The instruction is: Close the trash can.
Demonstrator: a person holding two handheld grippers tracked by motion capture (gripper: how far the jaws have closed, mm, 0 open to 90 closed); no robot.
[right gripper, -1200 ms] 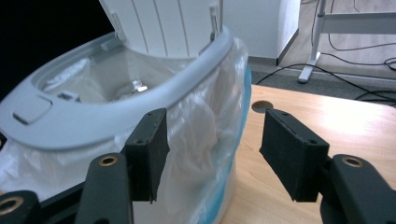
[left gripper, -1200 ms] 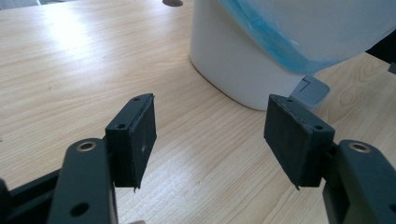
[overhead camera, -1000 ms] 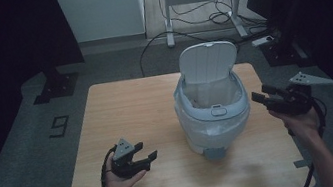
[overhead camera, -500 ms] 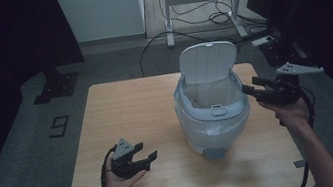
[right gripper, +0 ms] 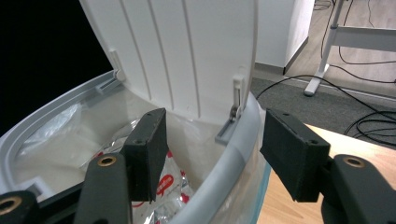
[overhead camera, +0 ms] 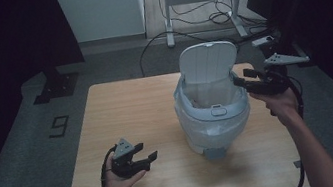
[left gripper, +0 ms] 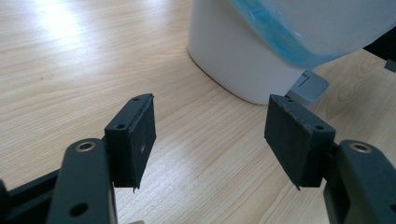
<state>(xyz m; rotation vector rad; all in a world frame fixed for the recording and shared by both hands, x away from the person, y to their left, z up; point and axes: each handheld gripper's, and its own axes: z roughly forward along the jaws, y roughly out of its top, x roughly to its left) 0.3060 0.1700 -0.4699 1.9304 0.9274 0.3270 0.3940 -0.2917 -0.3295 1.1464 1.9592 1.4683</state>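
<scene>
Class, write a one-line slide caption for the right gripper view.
Open right gripper straddling the bin's grey rim, beneath its raised lid.

bins: 1 bin (overhead camera: 213, 116) | lids: 1 lid (overhead camera: 209, 69) | tables: 1 table (overhead camera: 132, 114) | tools: 2, left tool (overhead camera: 150, 158), right tool (overhead camera: 237, 82)

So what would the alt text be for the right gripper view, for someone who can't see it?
Two open black tongs straddle the grey rim of a white bin, its ribbed lid standing upright behind. Inside, a clear liner holds crumpled wrapping with red print. Beyond, at right, are a wooden table corner and floor cables.
</scene>
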